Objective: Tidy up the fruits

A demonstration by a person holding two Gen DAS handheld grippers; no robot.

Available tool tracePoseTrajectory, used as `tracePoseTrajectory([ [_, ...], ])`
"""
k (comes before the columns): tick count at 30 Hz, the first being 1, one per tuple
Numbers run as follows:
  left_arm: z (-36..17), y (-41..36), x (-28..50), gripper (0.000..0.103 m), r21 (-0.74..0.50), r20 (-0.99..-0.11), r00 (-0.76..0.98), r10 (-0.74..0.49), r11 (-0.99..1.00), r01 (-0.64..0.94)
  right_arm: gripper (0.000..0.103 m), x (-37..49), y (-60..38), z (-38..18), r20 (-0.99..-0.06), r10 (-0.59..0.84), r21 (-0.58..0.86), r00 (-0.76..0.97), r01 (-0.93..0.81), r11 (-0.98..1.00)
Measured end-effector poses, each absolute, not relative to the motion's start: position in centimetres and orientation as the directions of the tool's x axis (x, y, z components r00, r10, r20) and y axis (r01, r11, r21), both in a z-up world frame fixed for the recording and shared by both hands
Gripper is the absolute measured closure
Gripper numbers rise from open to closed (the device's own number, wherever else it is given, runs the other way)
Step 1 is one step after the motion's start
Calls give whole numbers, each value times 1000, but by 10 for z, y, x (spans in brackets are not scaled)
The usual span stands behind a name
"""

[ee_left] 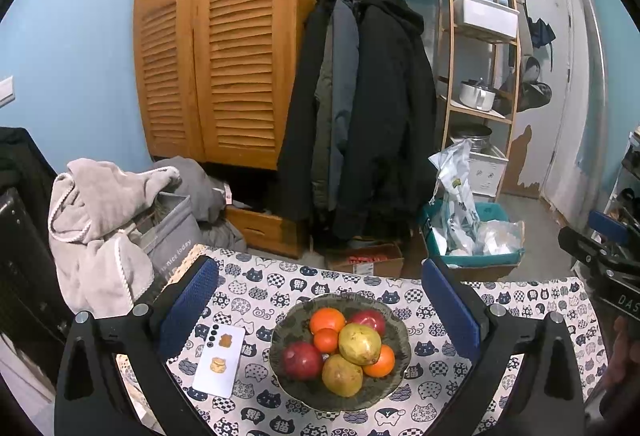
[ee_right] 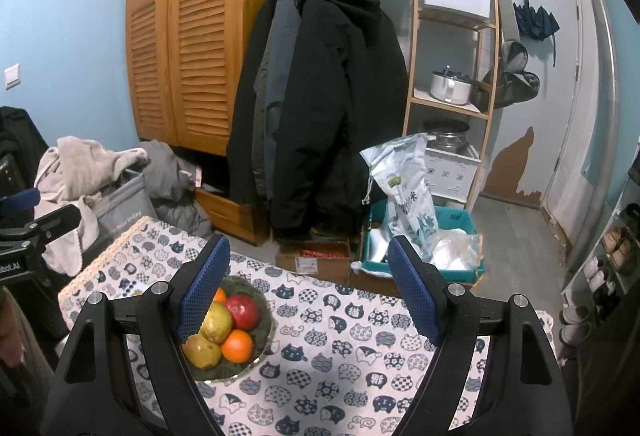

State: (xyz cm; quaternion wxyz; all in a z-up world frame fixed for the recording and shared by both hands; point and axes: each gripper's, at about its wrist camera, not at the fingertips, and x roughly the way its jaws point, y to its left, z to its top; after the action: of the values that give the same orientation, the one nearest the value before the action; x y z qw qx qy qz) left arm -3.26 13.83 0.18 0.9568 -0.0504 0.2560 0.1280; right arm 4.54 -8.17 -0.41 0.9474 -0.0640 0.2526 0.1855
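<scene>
While both tools gape empty, fruit bowl (ee_left: 402,332) between left tool (ee_left: 320,300) pads, left of right tool (ee_right: 308,276).

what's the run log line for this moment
left gripper: jaws open, empty | right gripper: jaws open, empty | dark round bowl: full of fruit, untouched | white phone: beside bowl

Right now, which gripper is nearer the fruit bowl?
Left. The left gripper hangs open, centred on the fruit bowl, which sits between its fingers in view. The right gripper is also open but off to the bowl's right, over bare tablecloth.
</scene>
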Motion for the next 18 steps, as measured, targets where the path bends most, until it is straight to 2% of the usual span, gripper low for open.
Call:
tracePoseTrajectory([
  [18,4,137,-31,1,-11,-495,840,223,965,-262,23,45,-81,-4,-503,319,-28,804,-383,923],
])
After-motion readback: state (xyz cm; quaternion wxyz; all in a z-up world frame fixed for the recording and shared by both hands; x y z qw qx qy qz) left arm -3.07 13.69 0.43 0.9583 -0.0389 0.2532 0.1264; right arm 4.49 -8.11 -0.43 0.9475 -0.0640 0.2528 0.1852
